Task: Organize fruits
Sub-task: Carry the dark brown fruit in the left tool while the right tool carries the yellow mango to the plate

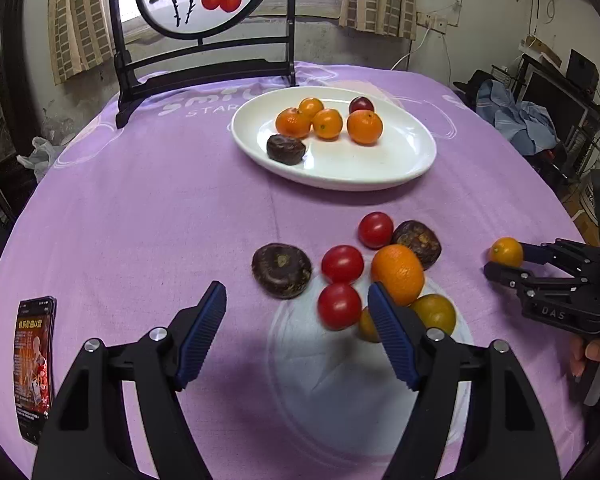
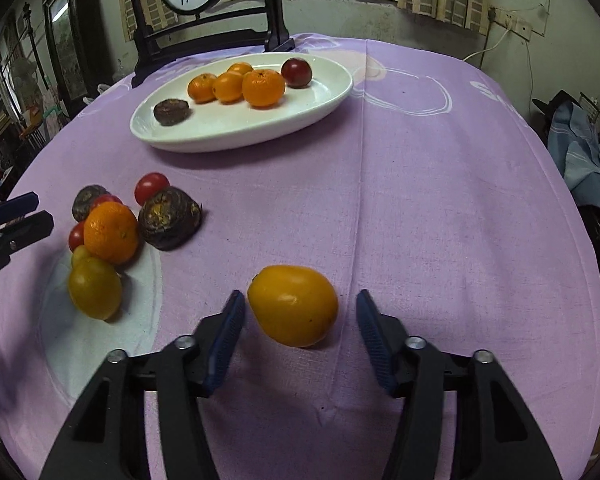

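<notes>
The right gripper (image 2: 300,320) has its two blue fingers apart, with a small yellow-orange fruit (image 2: 293,305) sitting between them on the purple cloth (image 2: 440,200). Neither finger presses on it. The left gripper (image 1: 296,304) is wide apart too and holds nothing; it hangs over a little heap of red tomatoes (image 1: 342,264), an orange (image 1: 398,274) and dark brown fruits (image 1: 282,270). Farther back, the white plate (image 1: 380,168) already has oranges, a dark fruit and a reddish one in it
</notes>
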A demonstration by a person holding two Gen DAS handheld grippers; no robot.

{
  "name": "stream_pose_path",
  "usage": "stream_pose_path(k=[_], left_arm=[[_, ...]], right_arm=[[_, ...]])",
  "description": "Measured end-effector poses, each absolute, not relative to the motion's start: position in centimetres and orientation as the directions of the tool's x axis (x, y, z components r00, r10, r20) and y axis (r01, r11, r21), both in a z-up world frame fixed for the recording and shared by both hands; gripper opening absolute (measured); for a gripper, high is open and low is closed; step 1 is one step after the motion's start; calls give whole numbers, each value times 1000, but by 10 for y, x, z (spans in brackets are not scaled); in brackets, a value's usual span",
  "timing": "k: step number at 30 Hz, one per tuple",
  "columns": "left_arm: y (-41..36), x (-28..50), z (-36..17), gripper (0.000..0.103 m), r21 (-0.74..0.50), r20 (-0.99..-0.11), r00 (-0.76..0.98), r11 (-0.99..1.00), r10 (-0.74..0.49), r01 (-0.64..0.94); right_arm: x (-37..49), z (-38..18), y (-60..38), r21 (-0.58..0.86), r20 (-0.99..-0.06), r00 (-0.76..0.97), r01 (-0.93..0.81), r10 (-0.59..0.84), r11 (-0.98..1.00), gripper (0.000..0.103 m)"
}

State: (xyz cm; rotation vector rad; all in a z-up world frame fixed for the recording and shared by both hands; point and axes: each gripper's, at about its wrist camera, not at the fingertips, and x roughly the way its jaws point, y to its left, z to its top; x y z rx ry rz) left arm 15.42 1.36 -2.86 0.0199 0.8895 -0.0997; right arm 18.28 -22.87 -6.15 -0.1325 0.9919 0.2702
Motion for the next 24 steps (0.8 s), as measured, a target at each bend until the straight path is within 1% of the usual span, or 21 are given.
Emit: stream_pose_path(k=[1,2,8,14,17,18,19,22,24], left_arm=[[15,154,-30,72,-25,-778,623,995,-78,94],[18,156,-32,72,-24,-782,619,996,-75,91],[24,163,-44,72,-13,-796,602,996,-63,88],[29,179,-50,73,-29,-801,592,994,-87,106],[33,187,-54,65,-20,-804,590,995,-75,99],[37,189,-55,60,-32,-809,582,995,-82,95],[41,191,-57,58,-49,-815,572,995,-93,91],[48,190,-62,57,-87,-824,552,992,-126,97],[44,188,-65,56,-65,-828,548,992,-116,112]], right_arm=[[182,-61,-227,-7,-836,528,-285,151,958,42],[181,-61,-226,-11,-834,531,-288,150,958,40],[176,-54,-231,17,-821,545,-271,168,962,40],[170,-45,-226,33,-805,559,-294,200,955,40],[167,-42,-222,39,-799,562,-306,214,951,40],[166,-41,-221,41,-797,563,-310,218,950,40],[165,-40,-221,42,-795,565,-313,221,949,40],[164,-37,-220,47,-791,566,-324,233,945,40],[164,-37,-219,51,-788,567,-328,240,943,40]])
